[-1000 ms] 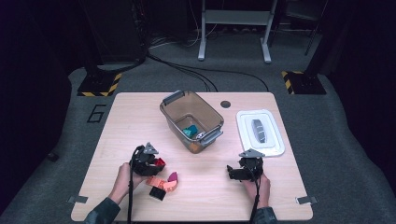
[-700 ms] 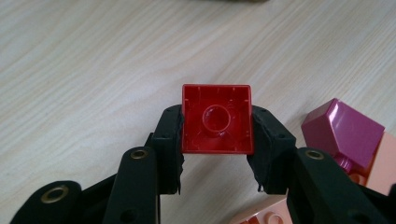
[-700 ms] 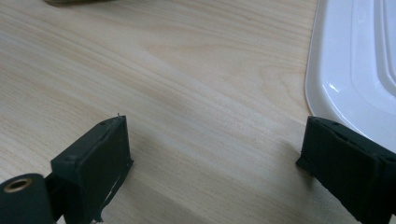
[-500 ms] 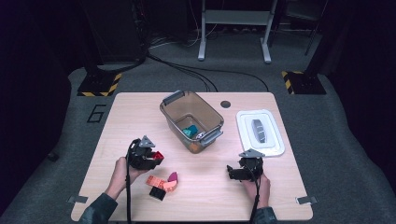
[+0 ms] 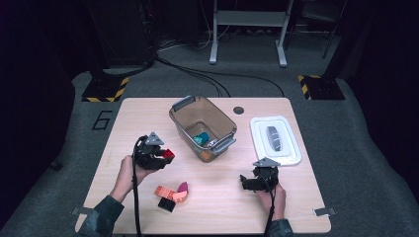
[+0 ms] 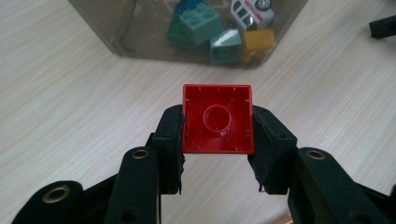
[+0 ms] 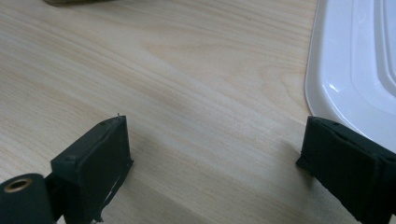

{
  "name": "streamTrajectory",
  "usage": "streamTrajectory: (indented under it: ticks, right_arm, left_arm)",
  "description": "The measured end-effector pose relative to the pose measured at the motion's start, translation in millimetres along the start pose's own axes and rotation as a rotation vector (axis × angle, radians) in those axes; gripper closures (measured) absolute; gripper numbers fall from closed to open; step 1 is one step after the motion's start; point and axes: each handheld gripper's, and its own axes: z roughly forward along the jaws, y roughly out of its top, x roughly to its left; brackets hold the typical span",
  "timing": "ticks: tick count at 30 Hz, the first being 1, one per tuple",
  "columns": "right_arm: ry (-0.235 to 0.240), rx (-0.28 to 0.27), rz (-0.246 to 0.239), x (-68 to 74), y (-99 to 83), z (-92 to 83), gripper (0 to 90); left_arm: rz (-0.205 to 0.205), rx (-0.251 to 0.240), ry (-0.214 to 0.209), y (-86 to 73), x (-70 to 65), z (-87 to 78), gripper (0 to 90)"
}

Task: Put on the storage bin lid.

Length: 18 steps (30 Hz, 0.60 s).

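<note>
— So, what is taking up the middle of the high view?

— A wooden table (image 5: 148, 113) is filling the centre of the frame, with a clear plastic bin (image 5: 184, 121) sitting just above its middle. Right of the bin, a white lid (image 5: 291, 148) is lying flat near the table's right edge.

— And inside the bin?

— Teal bricks (image 6: 201, 21) are lying against the near wall, at the top of the left gripper view, beside a yellow piece (image 6: 258, 41) and a small toy car (image 6: 252, 11).

— Where are the grippers sitting?

— The left gripper (image 5: 163, 157) is hovering left of centre in the high view, just left of the bin. The right gripper (image 5: 247, 182) is resting at lower right, below the lid.

— Are they holding anything?

— The left one is clamping a red brick (image 6: 217, 119) between its pads, hollow underside facing the camera, in the centre of its own view and clear of the table. The right one's jaws are standing wide apart with bare wood between them.

— Anything smaller?

— A little cluster of orange, pink and black bricks (image 5: 170, 194) is lying low in the frame, beneath the left gripper.
</note>
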Motion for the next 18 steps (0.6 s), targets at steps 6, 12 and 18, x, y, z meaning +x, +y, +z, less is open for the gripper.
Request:
streamTrajectory:
  ticks: [6, 12, 18]
  right_arm:
    - [-0.001, -0.003, -0.004, -0.3, 0.0, 0.2, 7.1]
    - [-0.001, -0.003, -0.003, -0.3, 0.0, 0.2, 7.1]
    - [0.0, -0.001, 0.0, -0.2, 0.0, 0.0, 7.3]
  left_arm:
    - [0.005, -0.024, 0.001, 15.4, 0.0, -5.5, 58.9]
    - [0.004, -0.045, -0.008, 32.0, 2.9, -7.1, 58.9]
    - [0.009, -0.06, -0.029, 49.4, 5.2, -8.2, 58.9]
